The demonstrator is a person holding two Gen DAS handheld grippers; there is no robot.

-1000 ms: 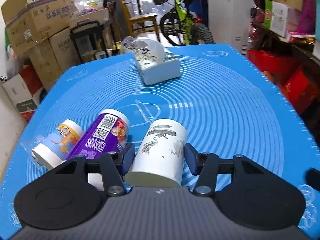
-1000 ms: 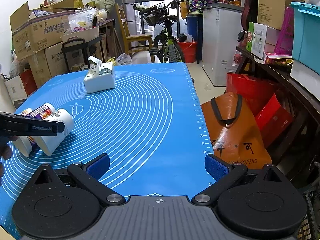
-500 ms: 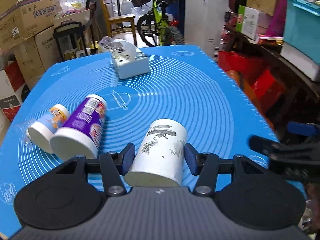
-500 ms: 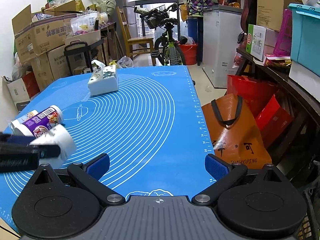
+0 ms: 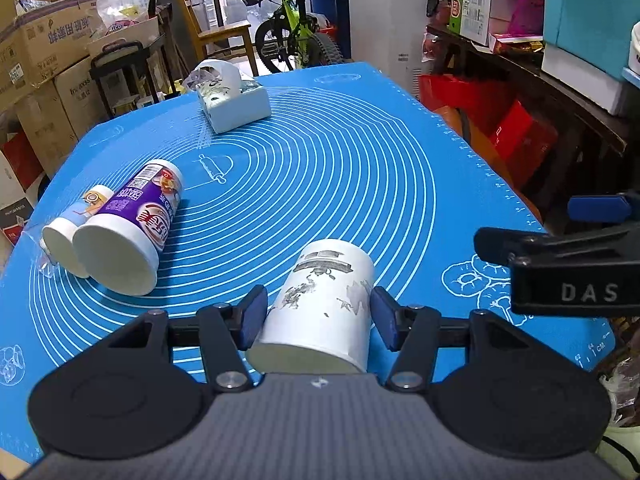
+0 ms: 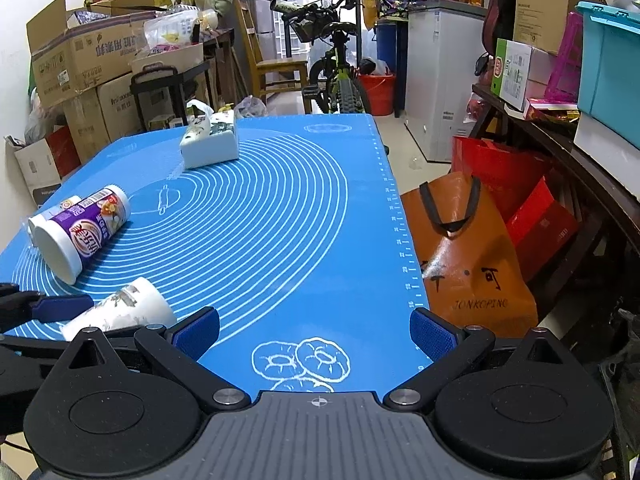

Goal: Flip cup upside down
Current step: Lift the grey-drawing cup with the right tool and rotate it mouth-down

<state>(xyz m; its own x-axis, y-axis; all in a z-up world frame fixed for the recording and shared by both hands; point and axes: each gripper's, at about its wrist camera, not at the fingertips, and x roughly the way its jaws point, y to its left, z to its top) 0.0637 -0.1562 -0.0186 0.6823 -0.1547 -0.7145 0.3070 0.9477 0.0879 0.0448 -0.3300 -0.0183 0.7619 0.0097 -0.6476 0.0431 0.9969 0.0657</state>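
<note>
Left claw's got the cup

My left gripper (image 5: 318, 316) is clamped on the white cup (image 5: 320, 304), which lies on its side over the near part of the blue mat (image 5: 340, 168), mouth toward me. My right gripper (image 6: 316, 330) hangs wide apart, holding nothing, just right of it.

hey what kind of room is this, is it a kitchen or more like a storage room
More likely a cluttered storage or spare room in a home than a kitchen. Stacked cardboard boxes line the left wall, a bicycle is parked behind the table, and a chest freezer stands to the right. The blue baking mat just covers the table.
</note>
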